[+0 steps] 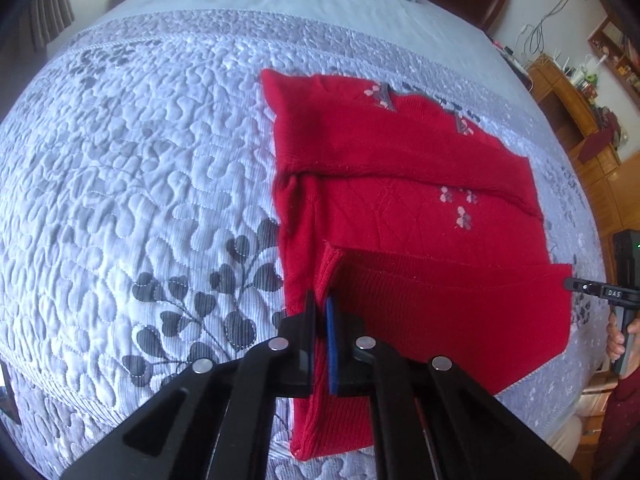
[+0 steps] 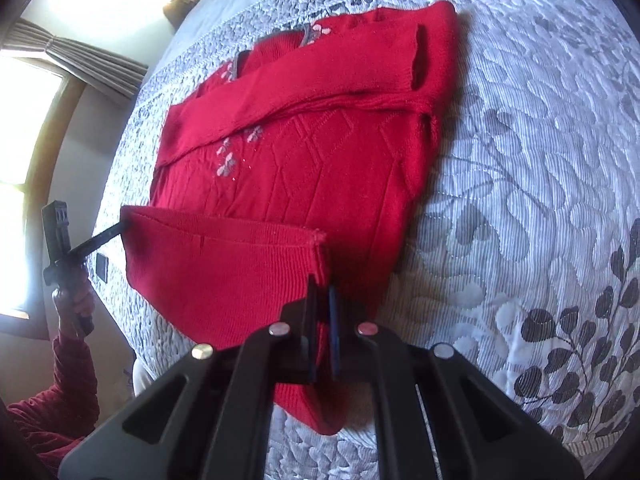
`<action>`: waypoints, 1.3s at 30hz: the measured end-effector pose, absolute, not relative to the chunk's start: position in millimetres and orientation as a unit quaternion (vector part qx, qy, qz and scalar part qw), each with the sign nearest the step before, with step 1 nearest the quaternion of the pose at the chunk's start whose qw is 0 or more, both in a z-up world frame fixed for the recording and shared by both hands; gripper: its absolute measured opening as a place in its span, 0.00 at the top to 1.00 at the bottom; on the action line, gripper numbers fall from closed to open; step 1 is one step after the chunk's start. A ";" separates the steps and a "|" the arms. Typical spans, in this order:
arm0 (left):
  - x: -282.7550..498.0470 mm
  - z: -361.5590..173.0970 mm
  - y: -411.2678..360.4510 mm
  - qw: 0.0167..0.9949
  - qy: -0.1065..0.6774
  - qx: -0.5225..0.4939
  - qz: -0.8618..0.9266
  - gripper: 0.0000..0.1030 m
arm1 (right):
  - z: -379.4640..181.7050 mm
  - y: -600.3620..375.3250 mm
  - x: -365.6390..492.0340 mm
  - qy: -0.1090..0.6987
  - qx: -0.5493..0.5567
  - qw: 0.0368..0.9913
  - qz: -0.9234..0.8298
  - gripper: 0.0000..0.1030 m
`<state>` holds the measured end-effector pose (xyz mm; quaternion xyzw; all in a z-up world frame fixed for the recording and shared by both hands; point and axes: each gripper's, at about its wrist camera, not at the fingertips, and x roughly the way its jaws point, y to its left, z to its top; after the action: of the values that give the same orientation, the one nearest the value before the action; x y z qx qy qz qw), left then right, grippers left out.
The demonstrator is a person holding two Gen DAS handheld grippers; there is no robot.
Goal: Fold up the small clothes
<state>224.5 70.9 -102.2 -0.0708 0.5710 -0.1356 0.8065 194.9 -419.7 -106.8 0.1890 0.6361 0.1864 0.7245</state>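
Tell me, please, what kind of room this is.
Most likely a bedroom. The red sweater lies on a bed covered by a quilted bedspread. There is a curtained window on one side and wooden cabinets on the other.

A quilted grey bedspread (image 1: 140,168) with dark leaf prints covers the bed. Wooden shelving (image 1: 576,120) stands far right; a curtained window (image 2: 36,120) is at left.

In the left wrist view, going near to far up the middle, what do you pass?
left gripper clamped on the sweater's ribbed hem → diamond-knit body panel → sleeve folded across → grey-trimmed collar → quilted bedspread
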 end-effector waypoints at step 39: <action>494.0 -122.4 18.3 0.828 0.549 -0.089 -0.067 0.96 | -111.0 -458.1 449.7 0.611 0.186 0.766 0.068 0.97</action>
<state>494.0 18.3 -122.4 -0.0892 0.5493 -0.0674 0.8281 449.7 -458.1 -111.0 0.1863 0.6109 0.0677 0.7665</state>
